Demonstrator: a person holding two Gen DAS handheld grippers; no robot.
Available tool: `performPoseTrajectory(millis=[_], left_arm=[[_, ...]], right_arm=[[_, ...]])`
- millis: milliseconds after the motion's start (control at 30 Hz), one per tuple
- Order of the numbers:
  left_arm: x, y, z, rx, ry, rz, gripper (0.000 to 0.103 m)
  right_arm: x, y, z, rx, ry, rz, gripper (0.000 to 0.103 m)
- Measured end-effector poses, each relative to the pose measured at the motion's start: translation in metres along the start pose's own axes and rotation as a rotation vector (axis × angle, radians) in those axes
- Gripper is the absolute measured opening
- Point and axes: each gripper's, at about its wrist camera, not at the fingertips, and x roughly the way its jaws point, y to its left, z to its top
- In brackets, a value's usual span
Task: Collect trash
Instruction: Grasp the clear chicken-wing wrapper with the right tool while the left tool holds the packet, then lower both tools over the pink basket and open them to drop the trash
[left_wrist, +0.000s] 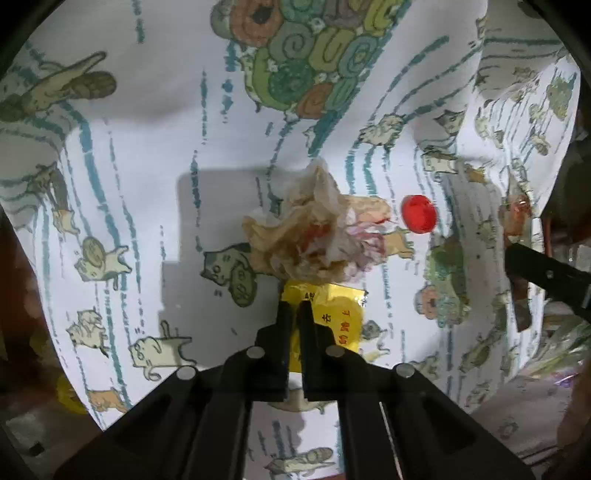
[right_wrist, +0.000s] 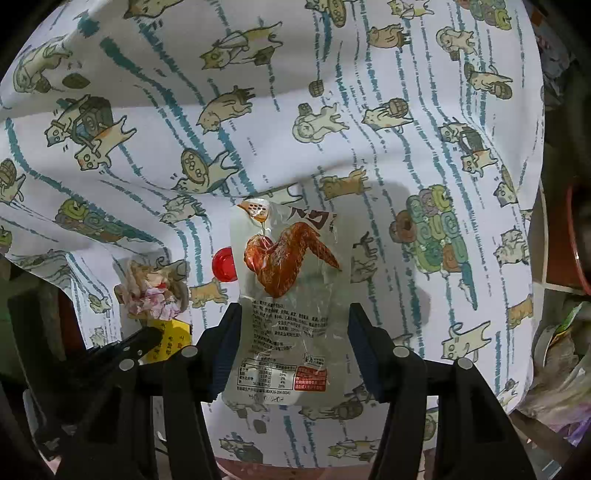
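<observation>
On a cat-print tablecloth (left_wrist: 147, 166) lie a crumpled tissue wad (left_wrist: 314, 229), a red bottle cap (left_wrist: 419, 213) and a yellow wrapper (left_wrist: 336, 317). My left gripper (left_wrist: 294, 306) is shut on the yellow wrapper's near edge, just below the wad. In the right wrist view a clear chicken-wing snack packet (right_wrist: 291, 295) lies flat on the cloth (right_wrist: 406, 147). My right gripper (right_wrist: 293, 314) is open, its fingers on either side of the packet. The wad (right_wrist: 155, 291), cap (right_wrist: 223, 264), yellow wrapper (right_wrist: 170, 338) and left gripper (right_wrist: 147, 338) show at left.
The cloth is wrinkled and hangs over the table edge. A bag with plastic trash (right_wrist: 561, 369) sits at the right beyond the edge. A red-rimmed container (right_wrist: 569, 243) stands at the far right. The right gripper's finger (left_wrist: 546, 280) enters the left wrist view at right.
</observation>
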Motion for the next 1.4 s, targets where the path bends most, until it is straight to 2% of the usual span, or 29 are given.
performPoseTrajectory(millis=[133,400,567,633,800,867,1033,1167,1400], left_arm=[[-0.012,-0.002,-0.008,-0.002,-0.024,0.005,0.003],[-0.042,0.018,-0.025,-0.041,-0.074,-0.010,0.003],[-0.059,0.018,-0.047,-0.045,-0.094,-0.013,0.003],[-0.064,0.020,-0.061,-0.044,-0.094,-0.022,0.003],[-0.070,0.013,-0.084,-0.024,-0.096,-0.024,0.003],[-0.073,0.011,-0.086,-0.015,-0.109,-0.019,0.003],[-0.078,0.004,-0.091,-0.014,-0.152,-0.004,0.003],[-0.102,0.006,-0.117,0.001,-0.206,-0.011,0.003],[-0.116,0.020,-0.153,-0.065,-0.206,-0.003,0.003]], right_arm=[[-0.002,-0.006,0.002,-0.003,-0.004,-0.012,0.059],[-0.010,0.000,-0.007,-0.044,-0.016,-0.039,0.059],[-0.029,0.009,-0.035,-0.055,-0.030,0.009,0.060],[-0.030,0.011,-0.046,-0.056,-0.031,-0.001,0.060],[-0.024,0.011,-0.068,-0.034,0.015,0.039,0.060],[-0.025,0.012,-0.074,-0.040,0.001,0.045,0.060],[-0.039,0.019,-0.079,-0.115,-0.082,-0.004,0.060],[-0.056,0.031,-0.092,-0.199,-0.126,0.043,0.060],[-0.082,0.051,-0.138,-0.295,-0.152,0.093,0.060]])
